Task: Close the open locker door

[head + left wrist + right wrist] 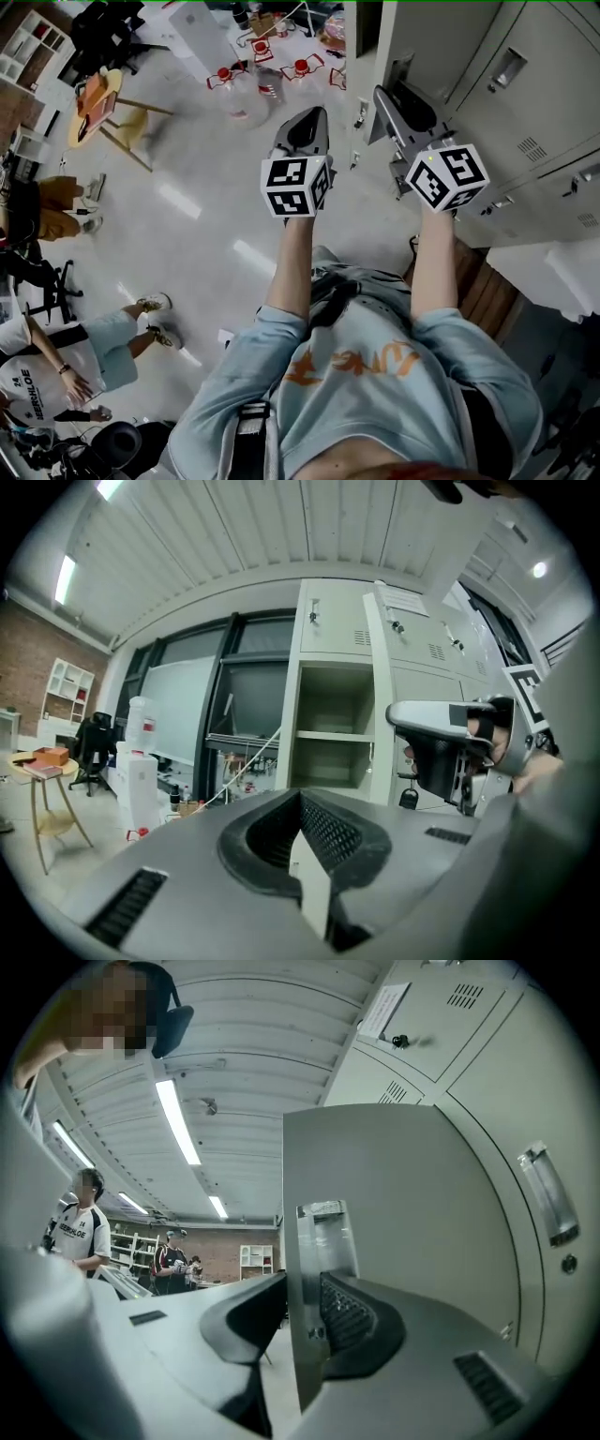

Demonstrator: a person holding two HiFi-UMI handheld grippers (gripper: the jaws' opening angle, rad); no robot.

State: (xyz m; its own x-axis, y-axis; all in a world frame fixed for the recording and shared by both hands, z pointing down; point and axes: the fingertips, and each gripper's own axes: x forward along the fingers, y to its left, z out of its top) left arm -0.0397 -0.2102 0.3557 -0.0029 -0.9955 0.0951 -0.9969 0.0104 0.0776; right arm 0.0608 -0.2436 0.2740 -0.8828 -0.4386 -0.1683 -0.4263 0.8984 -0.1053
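The open locker (pixel 330 733) shows an empty compartment with one shelf. Its grey door (pixel 394 1204) swings out toward me, and in the head view it appears edge-on as a pale strip (pixel 385 47). My right gripper (pixel 382 97) has the door's free edge between its jaws, with the pads (pixel 349 1314) against the metal on both sides. To its left, my left gripper (pixel 312 114) hangs in the air over the floor, apart from the door. Its jaws (pixel 300 803) meet at the tips with nothing between them.
Closed grey lockers (pixel 544 141) fill the right side. Water jugs with red caps (pixel 225 77) stand on the floor ahead. A round wooden stool with books (pixel 94 103) is at the far left. A seated person (pixel 66 361) is at the lower left.
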